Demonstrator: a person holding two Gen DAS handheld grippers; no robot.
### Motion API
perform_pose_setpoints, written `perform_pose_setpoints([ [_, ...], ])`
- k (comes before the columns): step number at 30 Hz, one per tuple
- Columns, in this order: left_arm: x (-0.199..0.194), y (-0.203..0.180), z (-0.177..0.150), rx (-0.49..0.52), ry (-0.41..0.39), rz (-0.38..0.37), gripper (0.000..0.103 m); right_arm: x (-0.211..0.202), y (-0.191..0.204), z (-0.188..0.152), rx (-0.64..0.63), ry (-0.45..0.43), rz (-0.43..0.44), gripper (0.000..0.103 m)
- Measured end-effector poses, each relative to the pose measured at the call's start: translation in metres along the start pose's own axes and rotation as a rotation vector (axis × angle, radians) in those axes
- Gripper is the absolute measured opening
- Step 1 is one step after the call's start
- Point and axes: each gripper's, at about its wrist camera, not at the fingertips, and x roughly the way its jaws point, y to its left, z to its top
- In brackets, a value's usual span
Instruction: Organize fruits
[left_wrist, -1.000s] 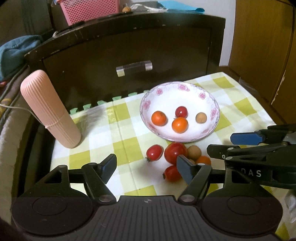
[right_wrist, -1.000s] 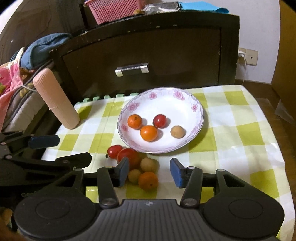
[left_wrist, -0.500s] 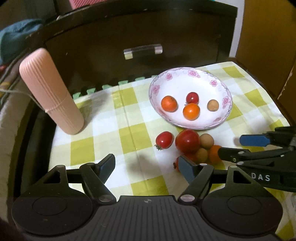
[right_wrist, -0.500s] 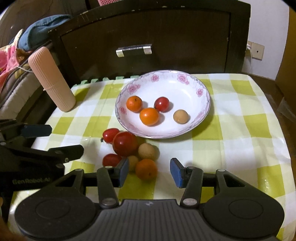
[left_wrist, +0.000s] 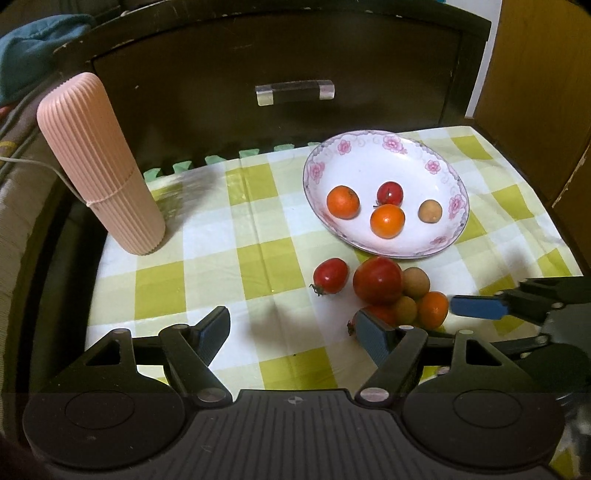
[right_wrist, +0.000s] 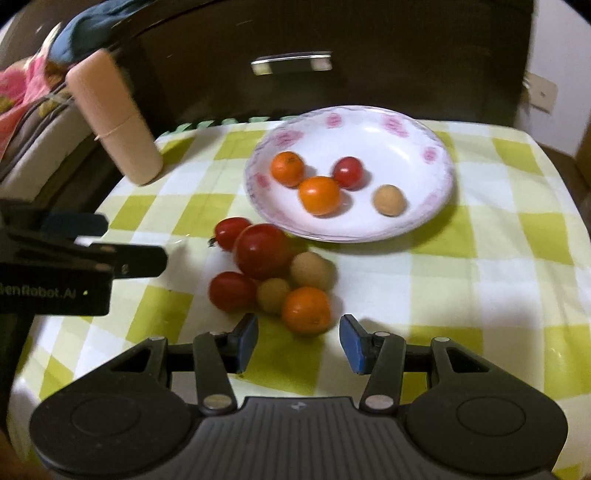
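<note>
Your left claw (left_wrist: 295, 332) stood wide apart over the checked worktop (left_wrist: 221, 240). Only the right view showed your right claw (right_wrist: 299, 341) apart and empty, just before the loose orange (right_wrist: 306, 310); four fruits lay in the plate (right_wrist: 406, 129).

Both grippers are angled downward. The left gripper (left_wrist: 295, 332) is held wide open; the right gripper (right_wrist: 298, 341) is held partly open, nothing between its fingers.

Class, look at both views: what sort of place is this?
Probably a room in a home: a checked tablecloth under a floral plate of fruit, a dark wooden drawer behind, and bedding-like fabric at the side.
</note>
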Motion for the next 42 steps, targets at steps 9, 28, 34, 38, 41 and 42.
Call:
perform_pose_setpoints([
  [9,0.003,0.000,0.000,0.000,0.015,-0.021,0.081,0.019,0.004,0.001,-0.110,0.006,-0.020,0.047],
  [28,0.008,-0.024,-0.010,0.100,0.019,-0.035,0.082,-0.003,-0.001,-0.011,-0.074,0.020,-0.045,0.031],
  [34,0.012,-0.036,-0.014,0.146,0.017,-0.045,0.081,-0.012,-0.013,-0.021,-0.029,0.025,-0.036,0.031],
  [38,0.016,-0.040,-0.015,0.162,0.021,-0.052,0.081,-0.012,-0.018,-0.023,-0.007,0.027,-0.029,0.031],
  [41,0.019,-0.042,-0.014,0.173,0.018,-0.060,0.081,-0.012,-0.020,-0.025,0.002,0.032,-0.028,0.031],
  [42,0.020,-0.043,-0.014,0.176,0.016,-0.064,0.081,-0.012,-0.020,-0.026,0.005,0.034,-0.026,0.031],
])
